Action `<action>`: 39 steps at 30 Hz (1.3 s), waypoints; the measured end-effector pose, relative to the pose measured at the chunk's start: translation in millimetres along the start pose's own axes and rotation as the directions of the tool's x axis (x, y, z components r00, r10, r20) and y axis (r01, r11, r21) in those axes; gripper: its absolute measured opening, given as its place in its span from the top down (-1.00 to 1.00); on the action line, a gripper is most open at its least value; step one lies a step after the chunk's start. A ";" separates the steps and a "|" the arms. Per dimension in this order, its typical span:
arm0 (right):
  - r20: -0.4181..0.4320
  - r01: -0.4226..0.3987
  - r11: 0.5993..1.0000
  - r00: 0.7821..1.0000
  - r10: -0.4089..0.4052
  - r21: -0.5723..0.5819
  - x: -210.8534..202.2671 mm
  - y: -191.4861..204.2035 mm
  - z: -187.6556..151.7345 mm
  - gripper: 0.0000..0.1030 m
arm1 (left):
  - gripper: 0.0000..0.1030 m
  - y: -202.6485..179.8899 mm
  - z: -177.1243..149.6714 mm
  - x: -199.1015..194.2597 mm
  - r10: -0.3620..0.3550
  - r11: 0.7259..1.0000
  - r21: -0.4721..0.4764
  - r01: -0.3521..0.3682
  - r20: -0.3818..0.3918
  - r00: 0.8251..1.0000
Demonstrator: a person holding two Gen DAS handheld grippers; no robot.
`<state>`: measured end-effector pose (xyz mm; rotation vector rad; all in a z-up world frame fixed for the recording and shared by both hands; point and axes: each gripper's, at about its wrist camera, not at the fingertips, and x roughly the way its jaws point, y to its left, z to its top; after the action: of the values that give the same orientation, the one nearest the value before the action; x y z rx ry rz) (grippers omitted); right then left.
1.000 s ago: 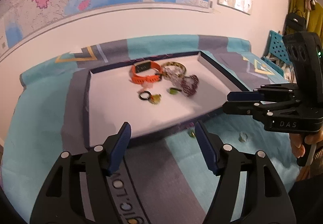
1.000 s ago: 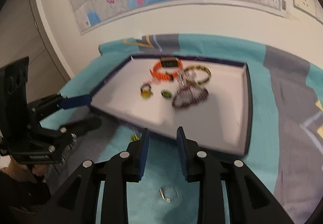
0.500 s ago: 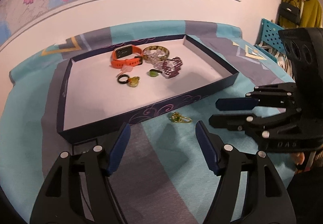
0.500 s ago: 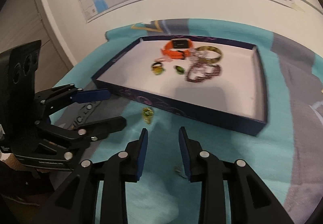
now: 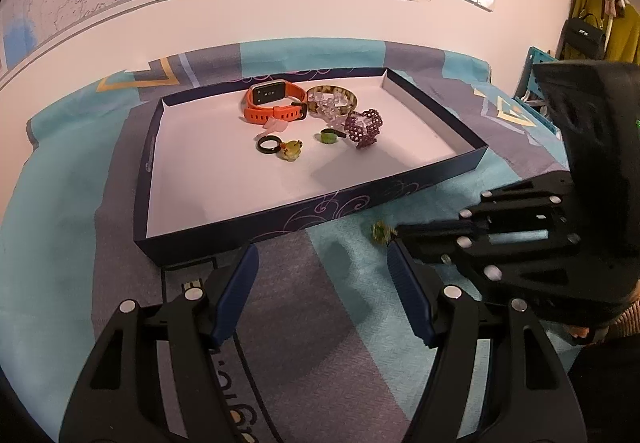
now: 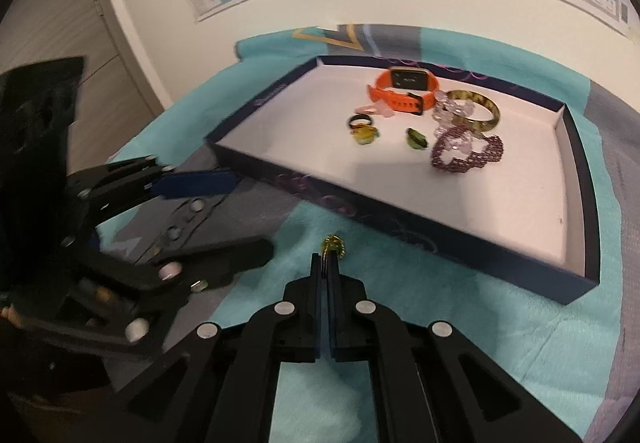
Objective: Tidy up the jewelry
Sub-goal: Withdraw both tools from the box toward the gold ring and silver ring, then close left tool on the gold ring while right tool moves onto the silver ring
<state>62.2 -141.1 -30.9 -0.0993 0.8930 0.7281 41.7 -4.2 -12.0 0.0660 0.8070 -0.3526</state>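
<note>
On the teal cloth [image 5: 60, 243], just outside the tray's [image 5: 400, 191] near wall, your right gripper [image 6: 325, 259] has snapped together on one small gold-green ring [image 6: 333, 243]; the ring pokes out past the fingertips. The jaws have just been closing: a moment ago they stood apart over the cloth and the ring lay loose ahead of them.

Your left gripper [image 5: 322, 267] hangs over the cloth by the tray's near-left corner, jaws wide apart with nothing between them, same as before.

In the tray I count one orange watch [image 5: 276, 103], one amber bangle [image 5: 340, 93], one clear bead bracelet [image 5: 326, 105], one purple bead bracelet [image 5: 364, 127], one black ring [image 5: 267, 144], one yellow-green charm [image 5: 292, 151], one green ring [image 5: 329, 137] and a pink bit [image 5: 276, 127] I can't make out. All sit toward the far edge, none shifted.
</note>
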 end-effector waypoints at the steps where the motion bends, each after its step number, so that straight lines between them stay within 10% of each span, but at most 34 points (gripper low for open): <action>1: 0.000 -0.011 1.000 1.000 0.011 -0.009 -2.8 2.9 -2.2 0.97 | -0.28 -0.2 0.0 -0.6 -0.007 1.000 0.001 0.007 0.001 1.000; 18: 0.015 0.144 0.983 0.989 -0.147 0.115 -54.3 -37.2 -52.3 0.40 | -0.17 -32.5 -10.8 2.2 -0.105 0.988 0.110 0.108 -0.041 0.994; 31: 0.011 0.211 0.976 0.977 -0.211 0.047 -37.5 -27.2 -50.6 0.33 | 0.28 -36.4 -11.3 17.7 -0.089 0.988 0.113 0.100 -0.103 0.991; 39: 0.016 0.216 0.975 0.976 -0.217 0.054 -37.9 -28.6 -50.9 0.61 | 0.64 -37.7 -10.4 18.6 -0.073 0.989 0.120 0.086 -0.105 0.992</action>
<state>30.0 -201.9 -41.5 -0.1404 0.8639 0.5011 33.8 -42.9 -29.6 0.1699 0.8882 -0.4783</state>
